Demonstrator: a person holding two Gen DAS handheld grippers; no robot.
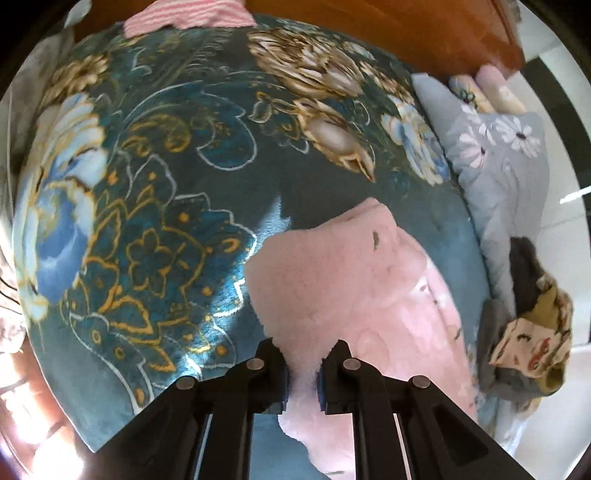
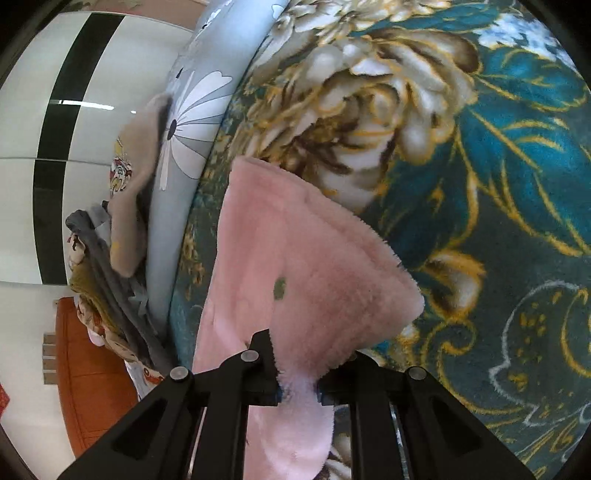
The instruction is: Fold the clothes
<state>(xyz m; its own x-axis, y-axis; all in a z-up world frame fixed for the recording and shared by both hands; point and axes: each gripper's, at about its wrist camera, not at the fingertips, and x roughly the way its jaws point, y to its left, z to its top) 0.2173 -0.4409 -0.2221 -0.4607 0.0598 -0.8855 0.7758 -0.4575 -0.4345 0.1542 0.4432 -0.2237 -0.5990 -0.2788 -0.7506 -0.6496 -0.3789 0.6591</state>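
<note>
The left gripper (image 1: 303, 373) is clamped on a bunched edge of the pink fleece garment (image 1: 354, 288), its black fingers (image 1: 271, 365) pressed into the pile on both sides. The right gripper (image 2: 297, 373) is likewise closed tight on another edge of the same garment (image 2: 306, 266), fluff squeezed between its pads. From both pinches the pink fleece spreads forward over the teal floral blanket (image 1: 166, 184) that covers the bed, lying near the blanket's right edge in the left wrist view. Beyond that edge lies a grey daisy-print quilt (image 1: 498, 155), with a heap of other clothes (image 1: 532, 332) on the quilt's outer side. A pink-striped cloth (image 1: 184, 14) sits at the blanket's far edge, against the wooden headboard (image 1: 406, 26).
</note>
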